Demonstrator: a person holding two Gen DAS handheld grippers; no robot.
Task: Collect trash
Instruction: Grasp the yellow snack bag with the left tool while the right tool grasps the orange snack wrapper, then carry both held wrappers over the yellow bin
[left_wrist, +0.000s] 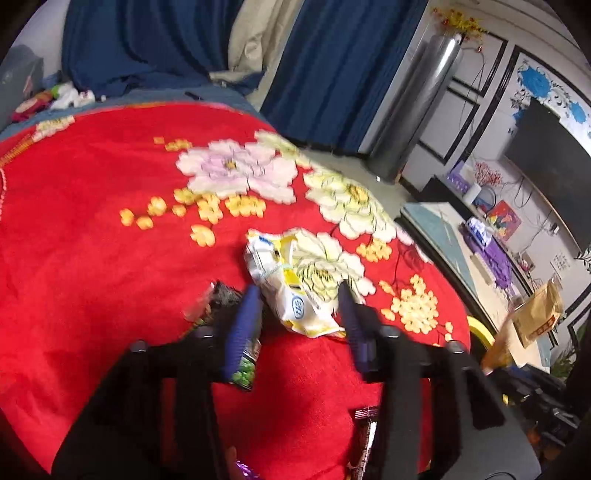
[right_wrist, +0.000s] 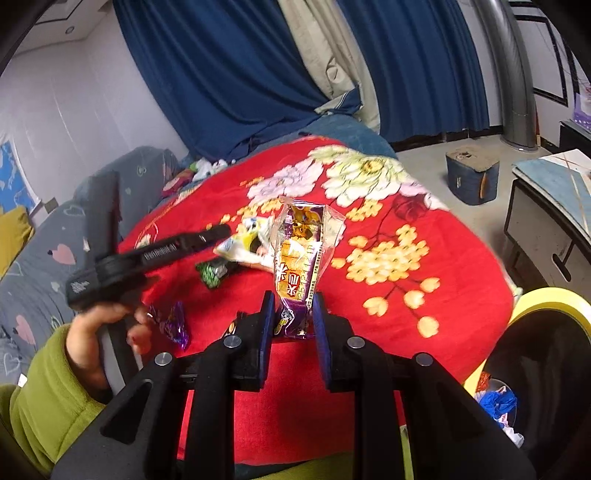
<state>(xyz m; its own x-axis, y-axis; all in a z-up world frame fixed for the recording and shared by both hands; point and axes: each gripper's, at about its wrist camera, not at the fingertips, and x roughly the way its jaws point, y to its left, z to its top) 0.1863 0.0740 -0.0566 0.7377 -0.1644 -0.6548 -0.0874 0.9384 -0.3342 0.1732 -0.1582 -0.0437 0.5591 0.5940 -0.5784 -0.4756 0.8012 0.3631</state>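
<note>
A crumpled white and yellow wrapper lies on the red flowered blanket, between the blue fingers of my left gripper. That gripper is open, and its pads do not press the wrapper. A green wrapper lies under its left finger. In the right wrist view my right gripper is shut on a purple and orange snack packet, which stands upright. Beyond it are the left gripper in a hand with a green sleeve, the white wrapper, the green wrapper and a purple wrapper.
A bin with a yellow rim and a black liner stands at the lower right, with trash inside. A low table and a blue box stand on the floor beyond the blanket. A grey sofa is at the left, and blue curtains hang behind.
</note>
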